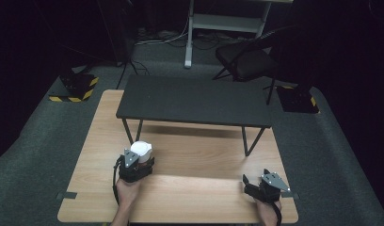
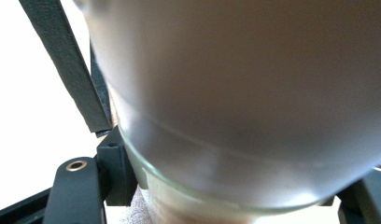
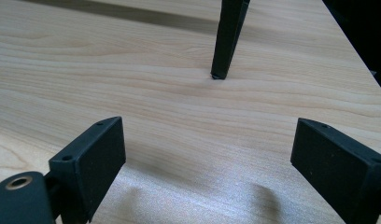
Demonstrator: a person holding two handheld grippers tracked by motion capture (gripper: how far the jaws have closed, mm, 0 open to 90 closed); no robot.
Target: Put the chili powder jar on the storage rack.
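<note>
A white cup (image 1: pixel 142 149) stands on the wooden table (image 1: pixel 190 197), toward its left edge and just in front of the left legs of the black shelf (image 1: pixel 195 100) that spans the table's far half. Its long axis looks roughly upright in the high view, the rounded white top facing up, though its exact tilt cannot be told. The left gripper (image 1: pixel 139 160) has its jaws pressed in on the cup from the near side — the cup sits between them, at their far end, with the person's left hand (image 1: pixel 127 189) behind it toward the near edge. In the left gripper view the cup's pale, frosted wall (image 2: pixel 244 102) is very close and blurred, a rim line curving across it low down, and a black jaw block touches its left flank. The right gripper (image 1: pixel 252 184) rests near the right near corner, well apart from the cup — its jaws spread wide over bare wood, holding nothing, pointing toward a black shelf leg (image 3: pixel 228 39).
</note>
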